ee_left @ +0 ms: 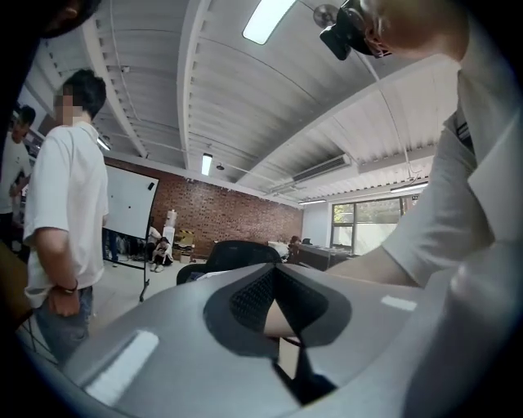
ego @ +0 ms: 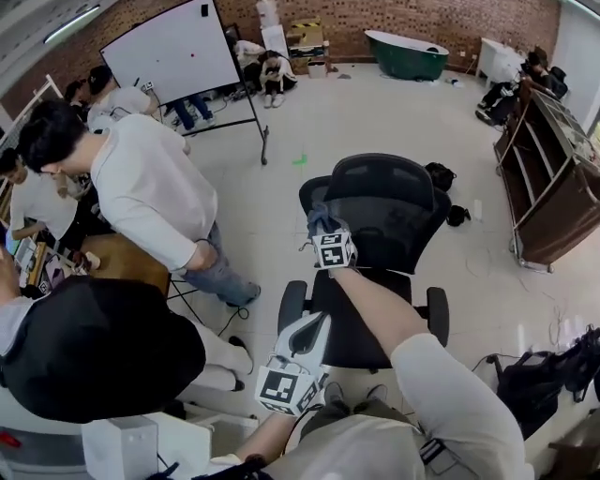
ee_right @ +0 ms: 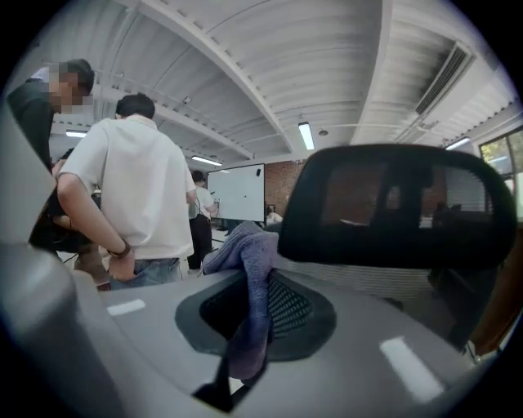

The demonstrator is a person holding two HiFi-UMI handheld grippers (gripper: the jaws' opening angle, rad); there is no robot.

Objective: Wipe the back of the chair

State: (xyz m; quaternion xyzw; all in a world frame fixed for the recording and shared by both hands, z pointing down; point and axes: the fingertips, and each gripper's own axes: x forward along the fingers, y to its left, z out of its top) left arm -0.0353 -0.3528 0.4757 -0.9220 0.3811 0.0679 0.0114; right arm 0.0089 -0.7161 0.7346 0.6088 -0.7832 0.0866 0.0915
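Right gripper [ee_right: 255,314] is clamping a blue-grey fabric cloth [ee_right: 248,265]; black mesh chair back [ee_right: 392,204] is standing just ahead-right. Left gripper [ee_left: 276,306] is sitting closed, empty.

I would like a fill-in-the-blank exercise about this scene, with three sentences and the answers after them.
1. The right gripper, not the ____ one, clamps the cloth.
2. The chair is ____ in colour.
3. The far wall is built of ____.
Missing words: left; black; brick.
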